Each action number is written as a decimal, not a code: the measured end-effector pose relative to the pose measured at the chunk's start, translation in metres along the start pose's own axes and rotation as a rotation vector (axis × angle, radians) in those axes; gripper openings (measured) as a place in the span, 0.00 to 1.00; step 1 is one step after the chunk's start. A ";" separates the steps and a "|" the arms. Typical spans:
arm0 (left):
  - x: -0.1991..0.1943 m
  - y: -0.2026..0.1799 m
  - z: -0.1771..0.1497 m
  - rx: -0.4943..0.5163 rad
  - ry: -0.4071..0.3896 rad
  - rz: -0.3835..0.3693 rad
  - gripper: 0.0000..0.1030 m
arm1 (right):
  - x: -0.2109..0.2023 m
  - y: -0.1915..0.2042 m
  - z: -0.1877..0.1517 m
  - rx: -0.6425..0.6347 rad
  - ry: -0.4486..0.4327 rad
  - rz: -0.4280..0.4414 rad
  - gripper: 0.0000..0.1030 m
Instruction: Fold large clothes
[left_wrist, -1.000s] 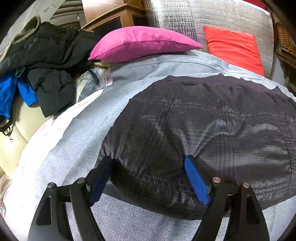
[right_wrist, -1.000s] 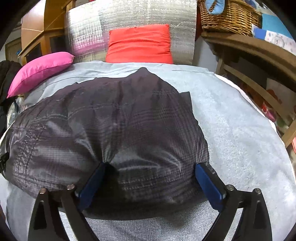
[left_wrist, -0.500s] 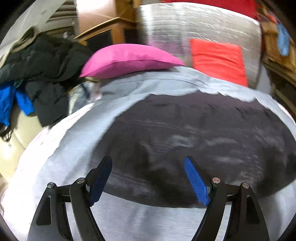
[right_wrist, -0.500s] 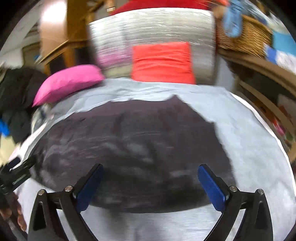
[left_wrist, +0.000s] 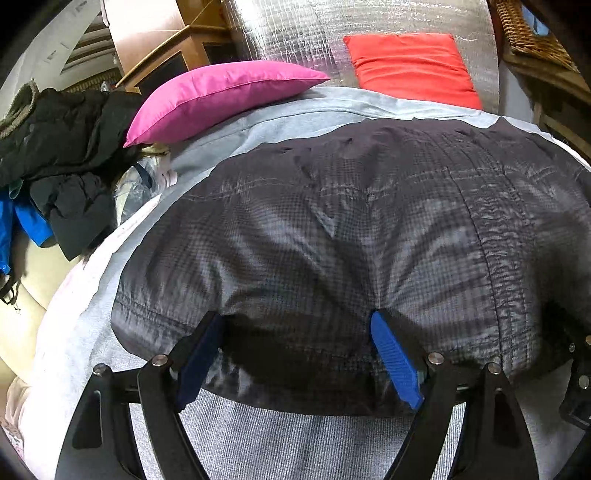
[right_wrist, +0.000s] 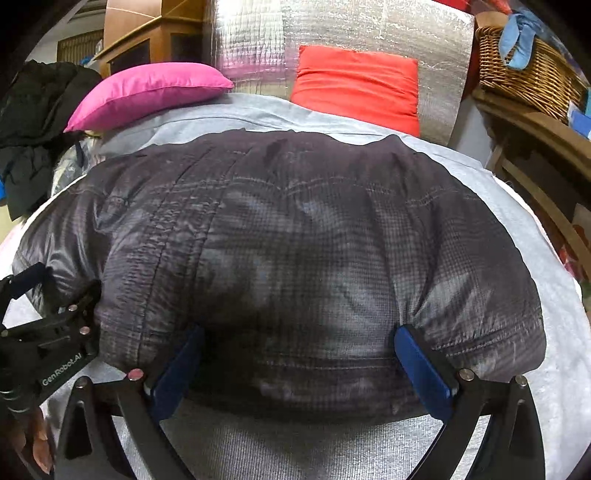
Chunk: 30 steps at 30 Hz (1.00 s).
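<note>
far left i see a heap of dark clothes with a bit of blue, off the bed's edge. next, a pink pillow and, further right, a red pillow against a silver foil panel. a wicker basket sits on a shelf at far right.

the dark quilted jacket lies spread on the grey bedsheet, its near hem toward me. my left hand-held gripper has its blue pads wide apart, straddling the hem's left part; the cloth bulges between them but i judge it is not pinched. my right hand-held gripper straddles the hem's right part the same way, pads apart.

risks, as i judge them: the slick, puffy fabric may slip out if i close on too thin a bite; i may catch the bedsheet with the hem; uneven lifting would skew the fold.

compared with a second ago, both views have shifted sideways: the jacket now fills more of each frame, and each gripper now shows at the other view's edge. the blur of half a second ago has gone.
</note>
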<state>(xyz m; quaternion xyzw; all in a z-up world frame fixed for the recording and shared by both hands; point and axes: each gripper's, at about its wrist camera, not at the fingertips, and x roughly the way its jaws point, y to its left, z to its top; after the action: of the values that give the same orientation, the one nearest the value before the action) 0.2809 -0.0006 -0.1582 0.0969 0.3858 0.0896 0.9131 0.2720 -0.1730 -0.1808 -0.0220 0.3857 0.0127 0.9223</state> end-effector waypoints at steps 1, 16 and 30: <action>-0.002 0.001 0.001 0.004 0.002 -0.005 0.81 | -0.001 -0.001 0.001 0.004 0.008 0.005 0.99; 0.025 0.094 0.007 -0.226 0.084 -0.006 0.82 | 0.008 -0.106 0.011 0.232 0.055 0.022 0.99; 0.034 0.175 0.054 -0.326 0.052 -0.201 0.91 | -0.008 -0.214 0.049 0.448 0.009 0.269 1.00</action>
<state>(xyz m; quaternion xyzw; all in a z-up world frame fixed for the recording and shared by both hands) 0.3280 0.1704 -0.1019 -0.0937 0.3976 0.0616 0.9107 0.3104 -0.3844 -0.1343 0.2342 0.3825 0.0493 0.8924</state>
